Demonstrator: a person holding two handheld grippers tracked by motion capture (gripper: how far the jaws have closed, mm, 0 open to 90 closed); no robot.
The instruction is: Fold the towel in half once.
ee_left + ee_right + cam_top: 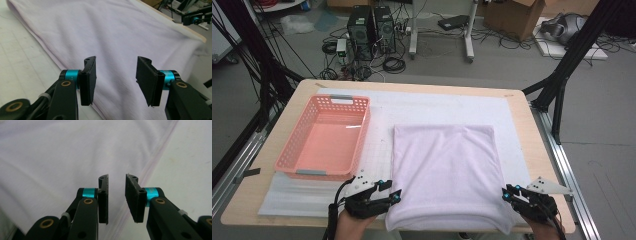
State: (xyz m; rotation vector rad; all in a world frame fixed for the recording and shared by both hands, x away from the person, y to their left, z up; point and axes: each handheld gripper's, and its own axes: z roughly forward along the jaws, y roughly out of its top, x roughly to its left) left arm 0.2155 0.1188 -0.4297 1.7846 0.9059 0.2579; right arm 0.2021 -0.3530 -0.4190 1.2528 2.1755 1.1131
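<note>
One folded white cloth (444, 172) lies flat on the table's white mat (437, 107), its near edge overhanging the table front. The left gripper (393, 194) sits at the cloth's near-left edge, the right gripper (508, 192) at its near-right corner, both with jaws parted and nothing clamped. Bare mat separates the cloth's left edge from the pink basket (357, 150).

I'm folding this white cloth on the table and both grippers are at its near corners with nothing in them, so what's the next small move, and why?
Probably reposition and close each gripper on a side edge for another fold. The left gripper and right gripper are open, nothing between the jaws, flanking the near end of the folded white cloth. It lies flat, still wider than the pink basket beside it, so one more fold looks likely.
</note>
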